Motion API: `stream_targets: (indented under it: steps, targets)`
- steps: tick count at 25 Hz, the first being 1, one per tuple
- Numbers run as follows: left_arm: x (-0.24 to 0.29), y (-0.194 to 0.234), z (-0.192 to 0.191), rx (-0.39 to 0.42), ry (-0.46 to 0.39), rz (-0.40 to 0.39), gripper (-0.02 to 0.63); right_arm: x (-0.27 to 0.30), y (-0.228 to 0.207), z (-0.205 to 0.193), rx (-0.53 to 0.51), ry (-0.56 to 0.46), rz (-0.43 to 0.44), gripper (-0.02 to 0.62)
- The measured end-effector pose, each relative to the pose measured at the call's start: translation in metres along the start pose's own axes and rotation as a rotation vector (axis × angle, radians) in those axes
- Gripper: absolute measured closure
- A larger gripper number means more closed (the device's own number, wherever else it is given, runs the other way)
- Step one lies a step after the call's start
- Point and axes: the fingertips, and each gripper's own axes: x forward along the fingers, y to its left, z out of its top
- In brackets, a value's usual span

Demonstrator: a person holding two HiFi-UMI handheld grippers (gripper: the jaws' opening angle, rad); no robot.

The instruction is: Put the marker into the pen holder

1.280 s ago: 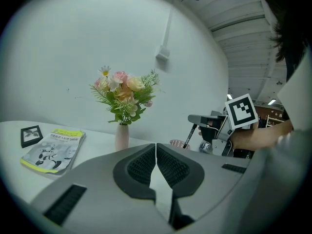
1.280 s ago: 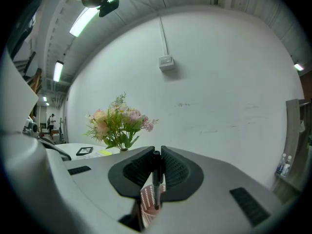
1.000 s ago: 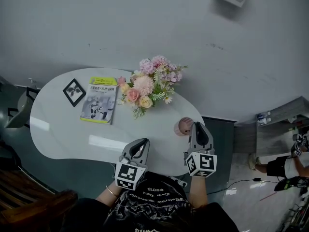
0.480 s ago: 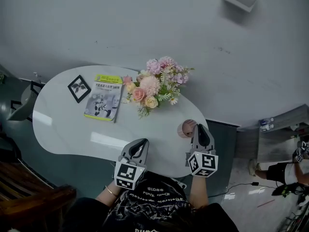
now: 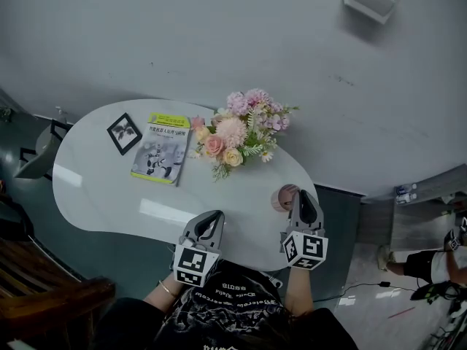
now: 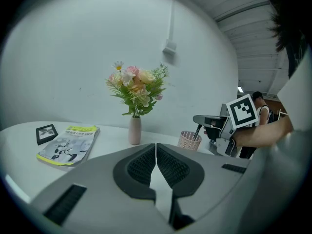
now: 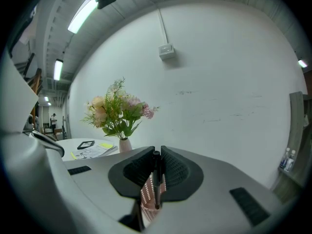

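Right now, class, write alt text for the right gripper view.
The right claw is shut on a thin black marker held upright, tip down, in front of a pink mesh pen holder. Beyond stands a vase of pink and cream flowers on a white table.

The right claw (image 5: pixel 302 197) is hanging at the near edge of the white table (image 5: pixel 102 188), its tip meeting the pink pen holder (image 5: pixel 282 197) just to its left. The left claw (image 5: pixel 211 217) is pointing over the tabletop alongside. Ahead of both claws, flowers (image 5: pixel 241 126) are standing, with a booklet (image 5: pixel 160 155) and a picture frame (image 5: pixel 124 133) lying farther left.
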Motion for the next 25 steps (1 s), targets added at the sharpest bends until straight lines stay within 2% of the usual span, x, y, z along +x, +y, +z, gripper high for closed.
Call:
stream_targets:
  steps: [9,14,25]
  targets:
    - [0.001,0.005,-0.001,0.0,0.008,0.009,0.58,0.003,-0.005,-0.009,0.01,0.011,-0.036,0.538]
    - [0.002,0.011,0.004,-0.008,-0.004,0.035,0.58,0.006,-0.006,-0.017,0.01,0.024,-0.04,0.538]
    - [0.002,0.015,0.008,-0.005,-0.001,0.039,0.58,0.01,0.001,-0.028,-0.009,0.048,-0.042,0.538]
